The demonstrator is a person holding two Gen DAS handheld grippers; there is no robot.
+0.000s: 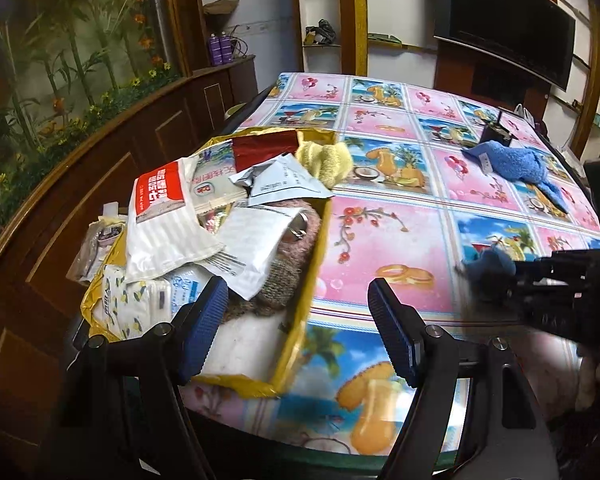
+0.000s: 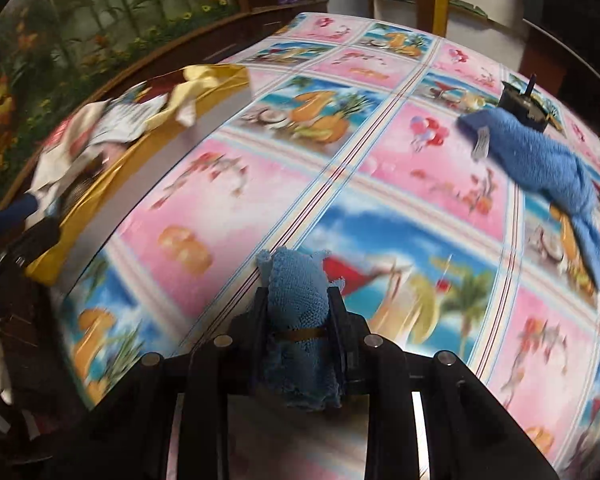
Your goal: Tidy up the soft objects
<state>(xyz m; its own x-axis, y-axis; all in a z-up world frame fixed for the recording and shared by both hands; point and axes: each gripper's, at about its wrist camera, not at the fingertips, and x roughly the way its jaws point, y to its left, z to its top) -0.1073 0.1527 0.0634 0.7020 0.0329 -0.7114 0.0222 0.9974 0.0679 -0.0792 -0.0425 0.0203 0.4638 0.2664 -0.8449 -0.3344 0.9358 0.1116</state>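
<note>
So the gold cardboard box [image 1: 300, 344] at the table's [image 1: 400, 216] left edge is stuffed: plastic packets [image 1: 160, 220], a tissue pack [image 1: 136, 300], a knitted brown piece [image 1: 284, 276], and a yellow cloth [image 1: 324, 158] draped over its far rim. A small rolled blue cloth [image 2: 298, 292] is pinched between the right gripper's [image 2: 300, 300] jaws, above the tablecloth. The left gripper [image 1: 298, 308] is held open and empty over the box's near corner. A bigger blue towel [image 1: 512, 164] is left lying further back.
</note>
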